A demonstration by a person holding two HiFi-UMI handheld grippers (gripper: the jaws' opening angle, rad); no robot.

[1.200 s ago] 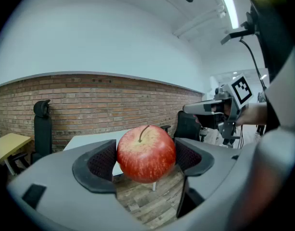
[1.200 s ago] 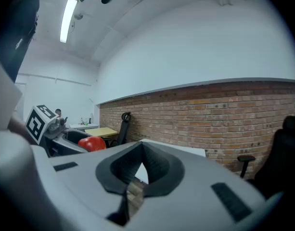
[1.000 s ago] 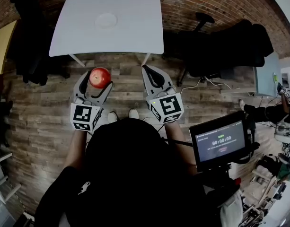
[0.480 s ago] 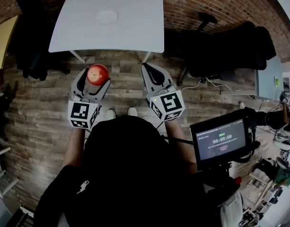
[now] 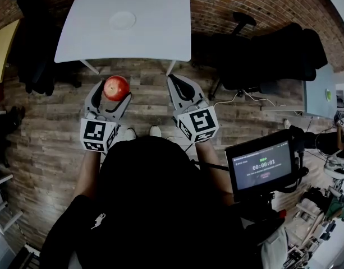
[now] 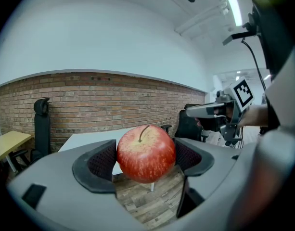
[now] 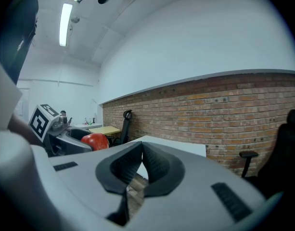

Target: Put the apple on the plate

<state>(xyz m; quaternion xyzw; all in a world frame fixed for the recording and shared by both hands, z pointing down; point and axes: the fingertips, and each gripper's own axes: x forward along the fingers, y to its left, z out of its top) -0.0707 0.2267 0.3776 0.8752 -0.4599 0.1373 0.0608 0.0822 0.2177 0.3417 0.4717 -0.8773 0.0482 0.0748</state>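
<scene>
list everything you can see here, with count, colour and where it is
apple: one, red, stem up, between the jaws of the left gripper, above the floor
table: one, white, ahead of the person
plate: one, white, empty, on the table
desk: one, yellow, far left
office chair: one, black, right of the table
screen: one, black, showing a timer, lower right
brick wall: red-brown, behind the table
floor: wood planks, brown-grey
shoes: two, white, on the floor under the person
left gripper: one, grey, shut on the apple
right gripper: one, grey, jaws together, empty
</scene>
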